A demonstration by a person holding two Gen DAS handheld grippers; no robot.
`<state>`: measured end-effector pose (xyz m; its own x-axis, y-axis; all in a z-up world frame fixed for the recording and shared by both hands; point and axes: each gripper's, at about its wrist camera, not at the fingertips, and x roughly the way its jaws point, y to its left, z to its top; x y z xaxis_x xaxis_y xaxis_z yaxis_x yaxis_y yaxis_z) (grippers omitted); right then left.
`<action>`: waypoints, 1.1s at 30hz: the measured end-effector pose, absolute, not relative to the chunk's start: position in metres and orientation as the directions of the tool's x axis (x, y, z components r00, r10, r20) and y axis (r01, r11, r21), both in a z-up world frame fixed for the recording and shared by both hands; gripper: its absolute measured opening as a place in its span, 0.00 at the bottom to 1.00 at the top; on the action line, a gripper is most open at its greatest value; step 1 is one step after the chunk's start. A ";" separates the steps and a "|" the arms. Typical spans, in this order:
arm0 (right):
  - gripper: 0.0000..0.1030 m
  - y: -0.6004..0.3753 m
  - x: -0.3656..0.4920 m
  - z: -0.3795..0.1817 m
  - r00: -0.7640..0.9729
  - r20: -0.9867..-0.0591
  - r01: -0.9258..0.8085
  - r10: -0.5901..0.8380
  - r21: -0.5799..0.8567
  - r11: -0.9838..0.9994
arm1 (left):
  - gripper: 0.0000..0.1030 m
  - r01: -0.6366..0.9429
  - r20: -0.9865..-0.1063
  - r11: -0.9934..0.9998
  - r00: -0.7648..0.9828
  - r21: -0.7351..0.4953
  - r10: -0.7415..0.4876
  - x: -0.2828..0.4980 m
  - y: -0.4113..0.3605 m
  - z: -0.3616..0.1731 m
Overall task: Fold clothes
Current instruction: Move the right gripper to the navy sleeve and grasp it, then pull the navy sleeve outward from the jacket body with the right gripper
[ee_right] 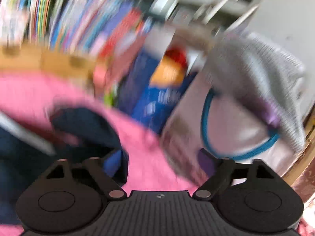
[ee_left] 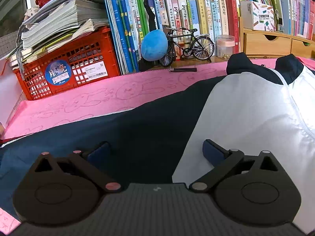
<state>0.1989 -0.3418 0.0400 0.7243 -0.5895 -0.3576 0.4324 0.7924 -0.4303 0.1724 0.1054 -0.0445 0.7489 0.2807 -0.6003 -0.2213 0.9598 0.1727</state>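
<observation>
The navy-and-white jacket point(ee_left: 226, 106) lies spread across the pink cloth point(ee_left: 78, 102), collar toward its far edge, while the left gripper point(ee_left: 155, 151) and right gripper point(ee_right: 159, 163) hover wide open, holding nothing.

red crate point(ee_left: 67, 72) under stacked papers point(ee_left: 59, 23), blue plush point(ee_left: 154, 45) beside model bicycle point(ee_left: 187, 46), upright books point(ee_left: 206, 9) behind

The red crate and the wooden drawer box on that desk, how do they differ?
The red crate is plastic with open lattice walls; the wooden drawer box has solid pale wood fronts with cut-out pulls. The crate sits at the far left and carries a stack of papers; the drawer box sits at the far right, with a white carton on it. Both stand at the back, behind the pink cloth.
</observation>
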 end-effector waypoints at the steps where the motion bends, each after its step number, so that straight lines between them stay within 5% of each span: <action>1: 0.89 -0.334 0.196 0.049 0.782 -0.344 0.391 -0.519 -0.377 0.839 | 1.00 -0.221 -0.598 0.958 0.749 0.181 0.286 0.172 0.104 -0.044; 5: 0.81 -0.299 0.219 0.048 0.869 -0.436 0.115 -0.236 -0.287 0.951 | 1.00 -0.221 -0.585 0.951 0.750 0.217 0.308 0.172 0.099 -0.043; 8: 0.57 -0.281 0.257 0.017 0.812 -0.567 -0.030 -0.139 -0.278 0.960 | 1.00 -0.223 -0.574 0.943 0.750 0.247 0.328 0.172 0.094 -0.043; 11: 0.44 -0.311 0.303 -0.008 0.723 -0.655 0.061 -0.218 -0.253 0.966 | 1.00 -0.224 -0.568 0.939 0.750 0.262 0.337 0.172 0.092 -0.043; 13: 0.29 -0.348 0.307 -0.006 0.697 -0.628 0.211 -0.346 -0.282 0.936 | 1.00 -0.224 -0.572 0.941 0.750 0.252 0.332 0.172 0.094 -0.043; 14: 0.13 -0.366 0.308 -0.004 0.677 -0.611 0.283 -0.411 -0.299 0.911 | 1.00 -0.224 -0.574 0.943 0.750 0.247 0.329 0.172 0.095 -0.043; 15: 0.10 -0.380 0.300 0.001 0.661 -0.551 0.353 -0.510 -0.371 0.859 | 1.00 -0.224 -0.577 0.944 0.749 0.242 0.325 0.172 0.096 -0.043; 16: 0.09 -0.394 0.292 0.005 0.638 -0.486 0.418 -0.597 -0.432 0.799 | 1.00 -0.224 -0.579 0.946 0.749 0.236 0.322 0.172 0.097 -0.043; 20: 0.15 -0.438 0.246 0.020 0.658 -0.524 0.443 -0.540 -0.311 0.841 | 1.00 -0.223 -0.581 0.947 0.749 0.231 0.318 0.172 0.098 -0.043; 22: 0.30 -0.461 0.231 0.021 0.679 -0.607 0.431 -0.412 -0.124 0.894 | 1.00 -0.223 -0.581 0.947 0.749 0.230 0.318 0.172 0.098 -0.043; 24: 0.58 -0.486 0.218 0.019 0.699 -0.672 0.421 -0.247 0.106 0.901 | 1.00 -0.224 -0.582 0.948 0.749 0.228 0.317 0.172 0.098 -0.043; 33: 0.83 -0.430 0.182 0.000 0.535 -0.780 0.205 -0.325 -0.254 0.945 | 1.00 -0.225 -0.581 0.947 0.749 0.228 0.318 0.172 0.098 -0.044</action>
